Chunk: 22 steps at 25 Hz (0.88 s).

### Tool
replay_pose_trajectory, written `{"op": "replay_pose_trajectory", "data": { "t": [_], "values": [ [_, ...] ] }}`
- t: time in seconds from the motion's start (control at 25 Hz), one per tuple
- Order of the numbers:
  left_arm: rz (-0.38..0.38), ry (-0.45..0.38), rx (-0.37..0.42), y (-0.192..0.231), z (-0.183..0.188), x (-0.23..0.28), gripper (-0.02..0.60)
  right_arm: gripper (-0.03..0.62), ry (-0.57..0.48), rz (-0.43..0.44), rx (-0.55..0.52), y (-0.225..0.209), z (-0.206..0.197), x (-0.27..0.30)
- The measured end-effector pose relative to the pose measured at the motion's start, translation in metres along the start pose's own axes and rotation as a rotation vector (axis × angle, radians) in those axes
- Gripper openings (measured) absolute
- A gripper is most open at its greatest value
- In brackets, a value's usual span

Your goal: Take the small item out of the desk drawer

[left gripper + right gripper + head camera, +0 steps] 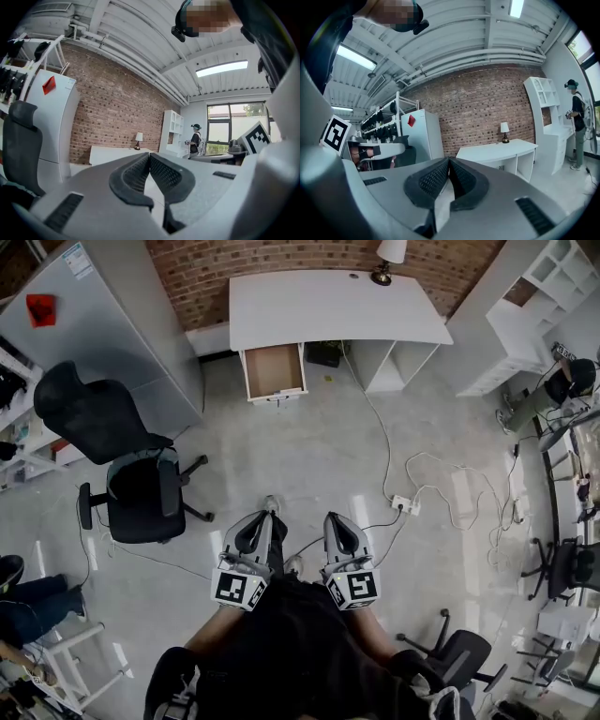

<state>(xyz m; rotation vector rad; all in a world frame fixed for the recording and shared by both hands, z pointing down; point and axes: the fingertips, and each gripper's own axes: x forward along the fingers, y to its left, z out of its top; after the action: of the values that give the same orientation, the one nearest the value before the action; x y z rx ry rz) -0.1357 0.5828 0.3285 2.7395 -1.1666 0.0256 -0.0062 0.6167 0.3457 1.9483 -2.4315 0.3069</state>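
Both pairs of black ribbed pads are pressed flat together with nothing between them: the left gripper view shows the left gripper closed and empty, and the right gripper view shows the same of the right gripper. In the head view the two grey grippers, left and right, are held side by side close in front of the person's body, each with its black-and-white marker cube nearest the person, both aimed across the pale concrete floor toward the white curved-top desk against the red brick wall. Only that view shows the desk drawer, pulled out under the desk's left end and well apart from both grippers. Its brown wooden bottom looks bare from here, and the small item cannot be picked out at this distance. The gripper views catch the desk top and the small table lamp with its white shade, but not the drawer. They add the white ribbed ceiling and a person standing by the tall white shelving unit. The head view alone shows the black swivel office chair at the left and the white power strip with its trailing cables on the floor.
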Motion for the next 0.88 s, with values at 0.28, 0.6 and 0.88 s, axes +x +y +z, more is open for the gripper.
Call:
{"op": "replay_pose_trajectory", "data": {
  "t": [0.28,0.6,0.88],
  "values": [
    [-0.012,-0.024,-0.030,0.069,0.012,0.082,0.009,0.025,0.017,-0.020,-0.034,-0.027,0.019,0.097],
    [-0.012,-0.037,-0.037,0.159,0.038,0.159,0.009,0.025,0.021,-0.016,-0.091,-0.044,0.055,0.223],
    [0.005,-0.026,-0.046,0.199,0.047,0.211,0.009,0.025,0.093,0.017,-0.111,-0.076,0.056,0.295]
  ]
}}
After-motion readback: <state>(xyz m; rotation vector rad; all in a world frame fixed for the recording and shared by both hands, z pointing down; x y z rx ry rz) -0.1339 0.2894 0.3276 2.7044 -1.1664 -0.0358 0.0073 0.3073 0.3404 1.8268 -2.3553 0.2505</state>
